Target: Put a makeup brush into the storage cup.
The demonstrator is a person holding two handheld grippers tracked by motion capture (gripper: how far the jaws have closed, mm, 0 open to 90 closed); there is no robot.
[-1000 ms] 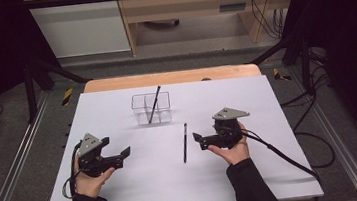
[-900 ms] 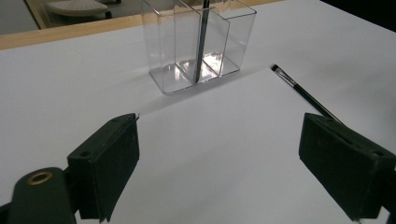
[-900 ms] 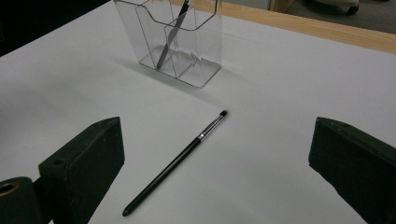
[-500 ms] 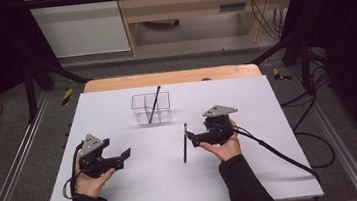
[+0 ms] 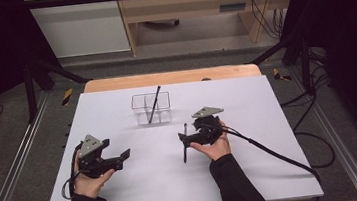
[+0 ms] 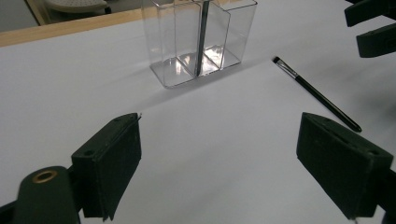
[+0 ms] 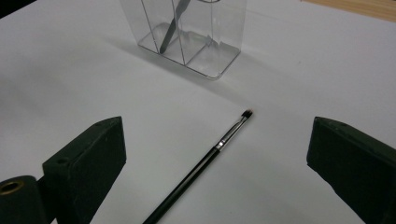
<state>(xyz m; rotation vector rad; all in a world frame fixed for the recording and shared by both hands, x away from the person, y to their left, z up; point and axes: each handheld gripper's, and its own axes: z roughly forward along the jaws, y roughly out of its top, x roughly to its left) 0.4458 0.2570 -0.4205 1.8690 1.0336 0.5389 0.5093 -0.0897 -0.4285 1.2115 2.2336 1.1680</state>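
A clear plastic organizer stands toward the far side of the white table, a dark stick leaning in it. Beyond sits a wooden shelf.

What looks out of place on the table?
One thin black brush lies loose on the white table, apart from the clear organizer where another brush leans. The right hand-held gripper is open beside it. Nothing is spilled or damaged.
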